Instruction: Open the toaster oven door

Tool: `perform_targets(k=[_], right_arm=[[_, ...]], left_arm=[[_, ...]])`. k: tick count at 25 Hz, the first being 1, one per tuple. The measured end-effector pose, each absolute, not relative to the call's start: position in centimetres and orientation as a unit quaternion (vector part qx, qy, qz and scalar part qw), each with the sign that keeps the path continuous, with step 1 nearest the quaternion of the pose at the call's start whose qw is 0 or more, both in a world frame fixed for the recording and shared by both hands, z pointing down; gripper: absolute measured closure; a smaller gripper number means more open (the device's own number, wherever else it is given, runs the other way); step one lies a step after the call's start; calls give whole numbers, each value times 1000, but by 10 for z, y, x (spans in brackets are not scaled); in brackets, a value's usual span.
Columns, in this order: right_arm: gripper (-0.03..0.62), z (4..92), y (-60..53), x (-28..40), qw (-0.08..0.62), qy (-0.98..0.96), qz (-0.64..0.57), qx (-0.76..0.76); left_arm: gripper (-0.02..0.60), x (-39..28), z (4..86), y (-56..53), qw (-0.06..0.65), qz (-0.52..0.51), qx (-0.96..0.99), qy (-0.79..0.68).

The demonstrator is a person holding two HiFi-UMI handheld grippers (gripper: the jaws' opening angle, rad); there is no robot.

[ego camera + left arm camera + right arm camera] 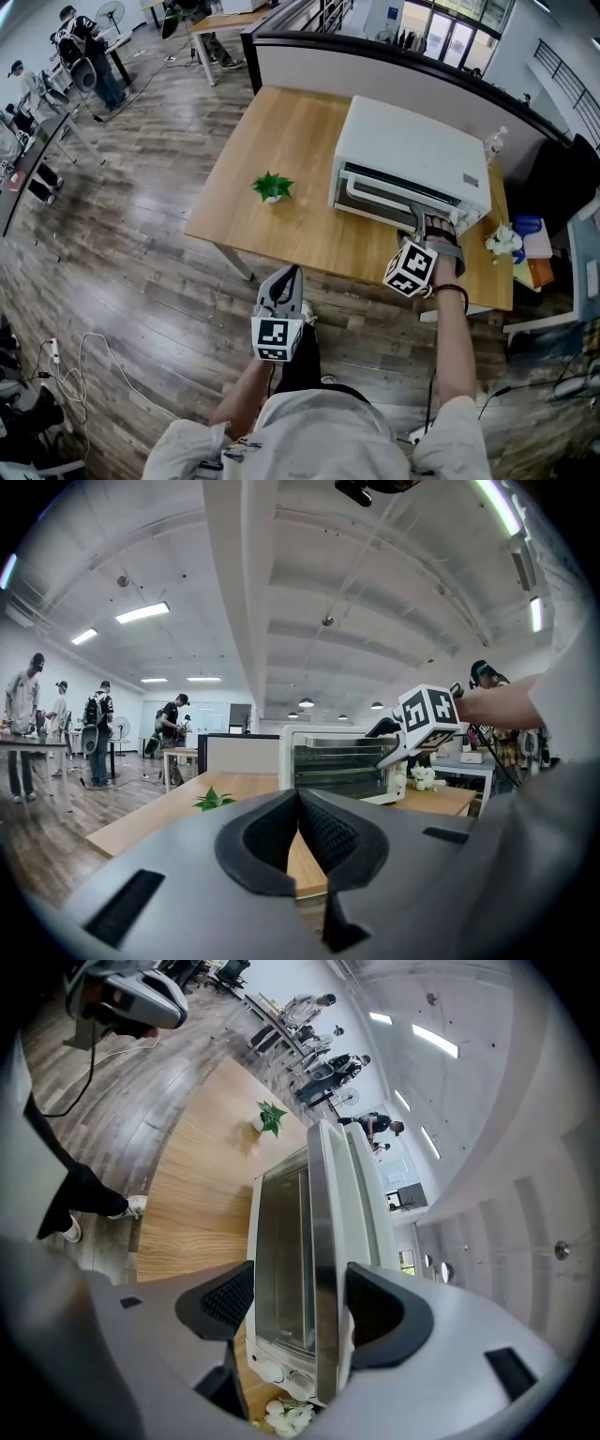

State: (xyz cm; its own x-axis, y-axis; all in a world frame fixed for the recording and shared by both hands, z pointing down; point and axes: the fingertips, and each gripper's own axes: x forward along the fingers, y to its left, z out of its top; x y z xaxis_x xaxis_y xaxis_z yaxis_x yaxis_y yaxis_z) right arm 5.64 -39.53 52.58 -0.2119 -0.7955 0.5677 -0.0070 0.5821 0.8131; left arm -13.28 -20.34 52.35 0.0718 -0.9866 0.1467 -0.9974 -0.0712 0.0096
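The right gripper [300,1309] stands wide astride the door handle [323,1241] of the toaster oven [403,150], with a spare gap beside one pad. The left gripper [298,806], jaws together and empty, hangs short of the table [291,230] edge ahead.

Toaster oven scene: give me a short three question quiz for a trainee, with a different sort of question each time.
1. True or false: the left claw is shut with nothing in it.
2. What stands between the open jaws of the right claw? A: a mug. B: the door handle of the toaster oven. C: a cable.
3. Fill in: in the head view, the small plant stands on the table to the oven's ___.
Key: 1 true; 2 B; 3 left.
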Motion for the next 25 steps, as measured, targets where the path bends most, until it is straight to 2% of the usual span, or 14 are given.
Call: perform_targets(k=[20, 25], right_arm=[[286, 548, -341, 57, 534, -708, -358, 293], [244, 559, -328, 57, 532, -713, -351, 294]], left_arm=[[568, -121, 511, -183, 35, 53, 739, -670], [568, -117, 510, -180, 31, 51, 739, -671]])
